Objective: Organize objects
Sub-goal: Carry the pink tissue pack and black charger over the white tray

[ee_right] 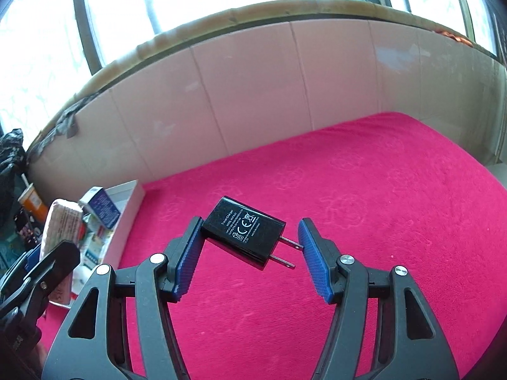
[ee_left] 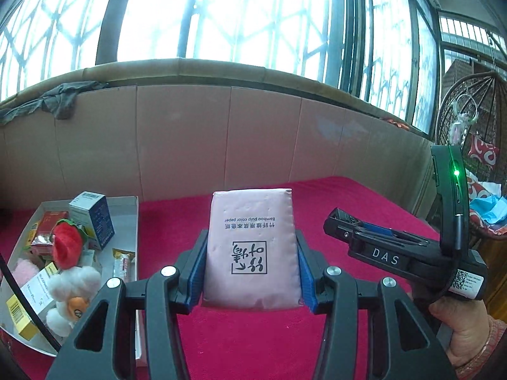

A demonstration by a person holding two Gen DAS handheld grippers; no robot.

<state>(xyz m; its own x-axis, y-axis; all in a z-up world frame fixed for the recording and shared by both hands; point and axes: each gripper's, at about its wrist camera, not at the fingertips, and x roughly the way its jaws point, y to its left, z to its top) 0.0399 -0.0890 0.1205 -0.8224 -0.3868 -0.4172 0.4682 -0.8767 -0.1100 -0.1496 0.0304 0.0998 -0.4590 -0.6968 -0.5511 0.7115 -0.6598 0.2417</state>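
your left gripper [ee_left: 252, 272] is clamped on the pink tissue pack [ee_left: 252, 247], upright, print upside down: "bamboo pulp color paper". the white box [ee_left: 134, 218] of items sits to its left, near. your right gripper [ee_right: 250, 253] is spread wide around the black charger [ee_right: 244, 229] on the red cloth [ee_right: 364, 205], long axis diagonal, prongs toward the right finger; label reads "travel charger", ce mark.

Pink tissue pack [ee_left: 252, 250] between left hand-held gripper [ee_left: 252, 272] pads.
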